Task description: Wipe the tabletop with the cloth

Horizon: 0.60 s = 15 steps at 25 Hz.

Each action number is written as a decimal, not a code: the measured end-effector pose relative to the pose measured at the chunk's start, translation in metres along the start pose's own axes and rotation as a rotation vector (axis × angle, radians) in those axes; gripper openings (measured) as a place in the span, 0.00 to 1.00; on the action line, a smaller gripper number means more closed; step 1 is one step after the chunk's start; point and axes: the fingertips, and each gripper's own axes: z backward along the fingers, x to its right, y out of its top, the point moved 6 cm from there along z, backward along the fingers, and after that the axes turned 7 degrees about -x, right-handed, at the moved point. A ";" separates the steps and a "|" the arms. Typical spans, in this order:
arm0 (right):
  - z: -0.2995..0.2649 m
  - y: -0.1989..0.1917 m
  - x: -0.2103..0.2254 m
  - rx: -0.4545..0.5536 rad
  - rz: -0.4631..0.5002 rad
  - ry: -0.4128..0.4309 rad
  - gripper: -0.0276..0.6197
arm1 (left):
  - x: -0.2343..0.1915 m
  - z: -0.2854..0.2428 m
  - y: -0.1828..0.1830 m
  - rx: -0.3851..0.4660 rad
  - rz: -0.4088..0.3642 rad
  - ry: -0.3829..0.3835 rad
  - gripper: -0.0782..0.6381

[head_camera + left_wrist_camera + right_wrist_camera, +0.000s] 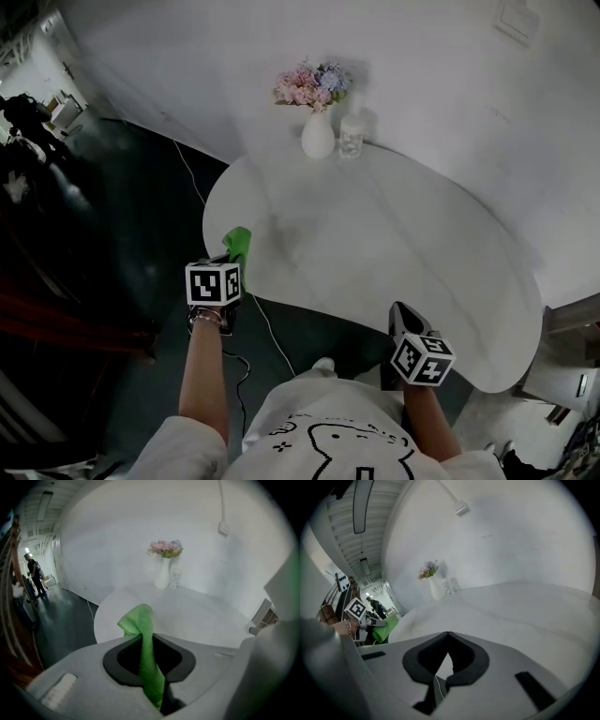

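One green cloth (142, 620), one flower vase (318, 136), one clear glass (351, 137) and two grippers were seen at the single white tabletop (394, 244). The cloth, bunched into a narrow upright fold, was pinched by the left gripper (144, 639) at the table's left edge. The right gripper (447, 637) was held with jaws together on nothing.

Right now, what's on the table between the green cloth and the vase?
Nothing: bare tabletop runs from cloth to vase, seen in the head view.
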 end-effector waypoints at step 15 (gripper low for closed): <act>-0.001 -0.015 0.011 -0.040 -0.034 -0.052 0.03 | 0.028 -0.069 -0.030 -0.124 -0.142 0.085 0.18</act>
